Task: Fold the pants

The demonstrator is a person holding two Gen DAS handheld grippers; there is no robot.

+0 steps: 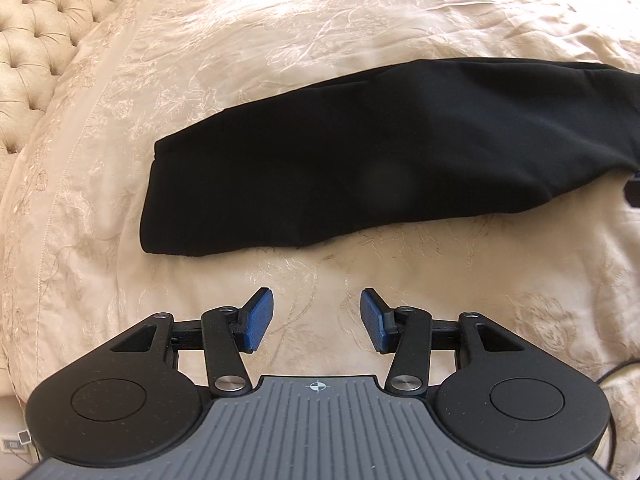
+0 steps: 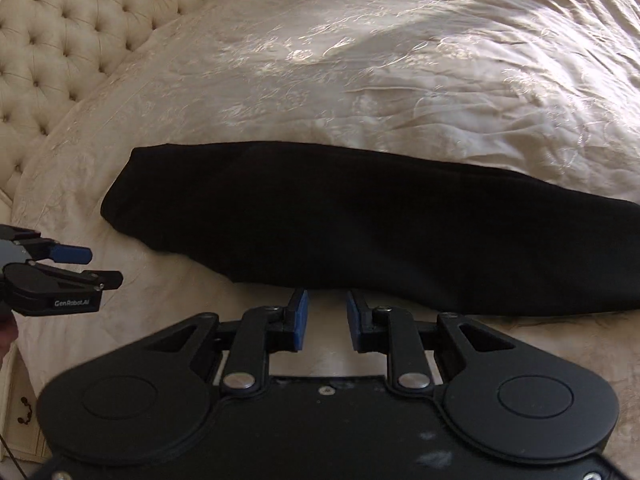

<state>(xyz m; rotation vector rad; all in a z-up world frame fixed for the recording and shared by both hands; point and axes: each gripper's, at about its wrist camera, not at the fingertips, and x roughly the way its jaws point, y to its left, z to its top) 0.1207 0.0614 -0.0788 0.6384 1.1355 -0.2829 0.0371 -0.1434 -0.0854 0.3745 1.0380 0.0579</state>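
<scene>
Black pants: soft matt cloth, light-absorbing, smooth with faint folds. Cream bedspread: satin-like cloth, sheeny where lit, embroidered with raised floral stitching, finely wrinkled. Headboard at far left: button-tufted upholstery, slight sheen. Left gripper: matt black plastic links, brushed metal pivots, ribbed grey body, blue finely textured pads. Right gripper: same matt black plastic, blue pads.

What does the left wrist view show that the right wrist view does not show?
Only the left wrist view shows the left hand-held gripper from behind, open, short of the black pants. Only the right wrist view shows the right hand-held gripper, open at the pants' near edge, and small items beyond the headboard. Both show the pants on the cream bedspread.
</scene>
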